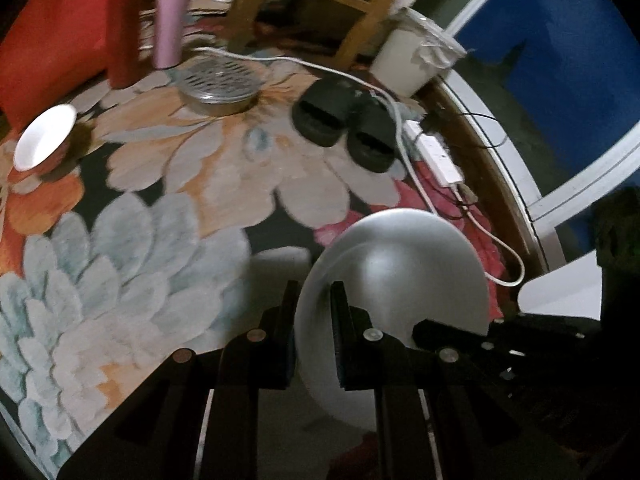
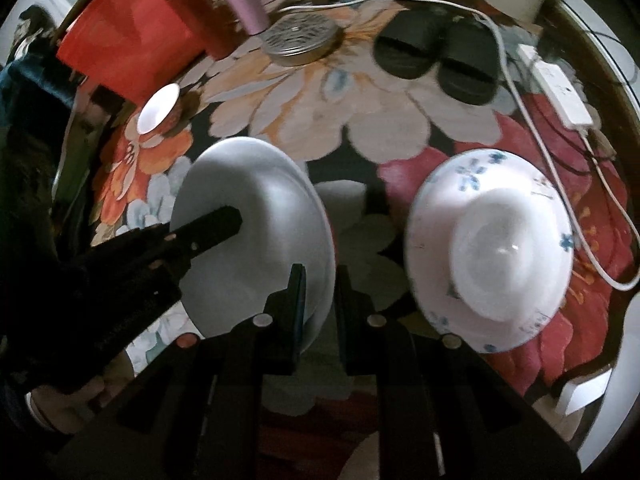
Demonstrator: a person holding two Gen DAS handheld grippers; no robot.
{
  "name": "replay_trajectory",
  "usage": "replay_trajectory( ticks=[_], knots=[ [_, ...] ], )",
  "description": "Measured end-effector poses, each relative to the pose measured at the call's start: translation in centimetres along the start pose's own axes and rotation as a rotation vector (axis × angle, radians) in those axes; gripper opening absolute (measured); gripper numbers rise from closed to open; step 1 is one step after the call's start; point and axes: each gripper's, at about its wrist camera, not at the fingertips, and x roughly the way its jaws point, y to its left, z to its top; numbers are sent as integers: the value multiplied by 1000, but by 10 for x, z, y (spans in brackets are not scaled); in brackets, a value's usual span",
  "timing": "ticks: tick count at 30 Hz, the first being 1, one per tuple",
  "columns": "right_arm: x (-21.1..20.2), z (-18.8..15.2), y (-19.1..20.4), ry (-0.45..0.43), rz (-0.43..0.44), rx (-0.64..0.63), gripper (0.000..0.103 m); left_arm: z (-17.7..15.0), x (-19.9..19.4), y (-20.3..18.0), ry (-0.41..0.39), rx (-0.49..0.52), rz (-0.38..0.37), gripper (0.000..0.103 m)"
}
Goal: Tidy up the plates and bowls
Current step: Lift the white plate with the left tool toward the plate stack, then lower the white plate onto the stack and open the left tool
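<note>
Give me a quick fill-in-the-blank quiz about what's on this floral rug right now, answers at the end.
1. Both grippers, the left gripper and the right gripper, grip the rim of the same plain ____ plate.
2. The blue-flowered bowl lies ____ on the floral rug.
3. The slippers beside the white cable are ____ in colour.

Answers: white; upside down; black

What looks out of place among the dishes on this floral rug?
A pair of black slippers sits on the rug near the dishes, beside a power strip and its trailing cable: footwear and wiring don't belong with tableware.
</note>
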Motion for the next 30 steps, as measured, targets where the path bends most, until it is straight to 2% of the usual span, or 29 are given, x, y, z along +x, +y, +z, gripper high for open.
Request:
replay_trajectory(
  ticks=[14,18,24,30],
  knots=[
    [-24,-9,-94,-28,-82,145,15,9,69,-91,77,107,-77,13],
    [-22,-9,-123,-25,-113,187,15,11,96,-115,111,144,-78,13],
    [-6,-8,-157,-6,-117,260,15,12,125,-127,156,164,-71,13],
    [5,-7,-161,19,-95,264,15,11,130,-125,174,160,-74,14]
  ],
)
